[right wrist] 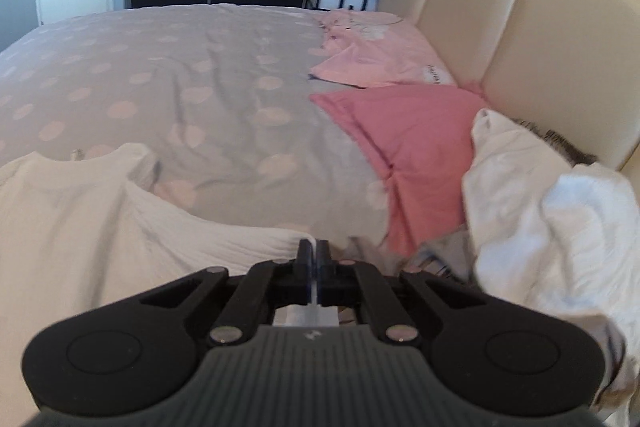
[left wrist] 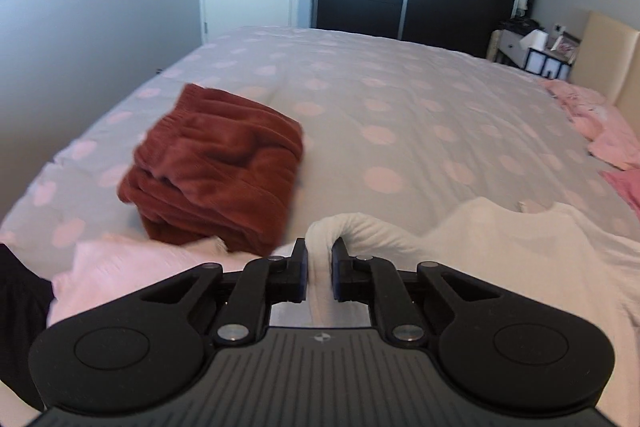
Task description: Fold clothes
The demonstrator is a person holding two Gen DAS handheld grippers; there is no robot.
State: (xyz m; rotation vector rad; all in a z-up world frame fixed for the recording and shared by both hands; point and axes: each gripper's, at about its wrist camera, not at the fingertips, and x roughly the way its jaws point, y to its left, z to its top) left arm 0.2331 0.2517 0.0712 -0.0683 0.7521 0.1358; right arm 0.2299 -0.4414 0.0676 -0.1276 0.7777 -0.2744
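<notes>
Now both pinch the white shirt [left wrist: 520, 247] | left gripper [left wrist: 319, 251] low middle | right gripper [right wrist: 315, 250] low middle | red folded clothes [left wrist: 216, 167] left

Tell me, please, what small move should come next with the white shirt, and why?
Probably lift both ends a little higher and carry the white shirt toward the bare part of the bedspread. The left gripper and the right gripper are each shut on an edge of it, but its body sags on the bed, and the folded rust garment lies close at the left.

Left gripper [left wrist: 319, 254] is matte black with blue pads. Right gripper [right wrist: 314, 254] matches. Both have silver pivot screws and ribbed grey bases.
</notes>
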